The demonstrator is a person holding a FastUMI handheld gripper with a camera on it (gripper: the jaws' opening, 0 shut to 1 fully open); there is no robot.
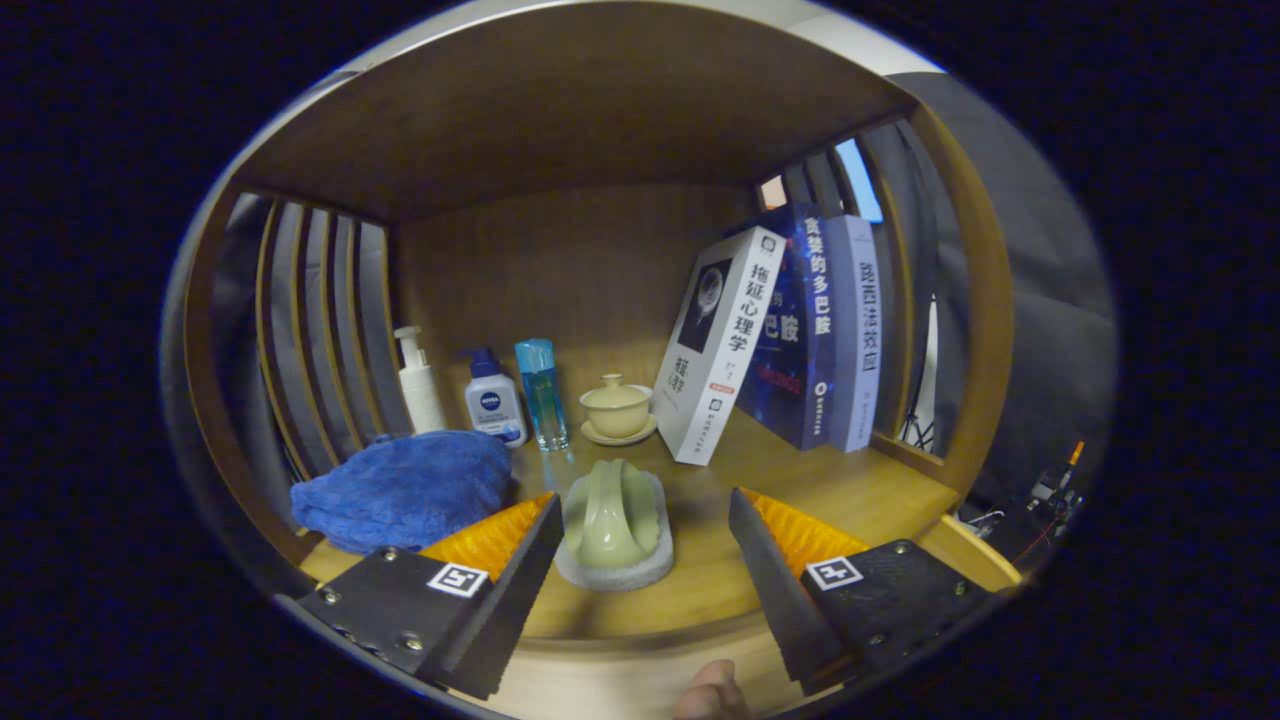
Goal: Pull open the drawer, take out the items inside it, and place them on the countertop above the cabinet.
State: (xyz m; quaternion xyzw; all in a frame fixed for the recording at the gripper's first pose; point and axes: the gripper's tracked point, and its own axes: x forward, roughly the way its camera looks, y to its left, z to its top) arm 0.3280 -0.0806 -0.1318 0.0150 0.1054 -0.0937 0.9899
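Both jaws apart, flanking cup (612, 515).

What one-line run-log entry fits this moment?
gripper: open | between fingers: green ladle on grey rest, untouched | surface: countertop | beside: blue cloth

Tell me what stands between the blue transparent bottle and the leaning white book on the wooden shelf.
In the gripper view, a pale green lidded ceramic cup on its saucer stands between the blue transparent bottle and the leaning white book. The hand-held gripper is open.

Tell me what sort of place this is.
Probably a home-style wooden shelf nook: three upright books, plastic toiletry bottles and a pale green lidded teacup. The open gripper flanks a green ceramic piece.
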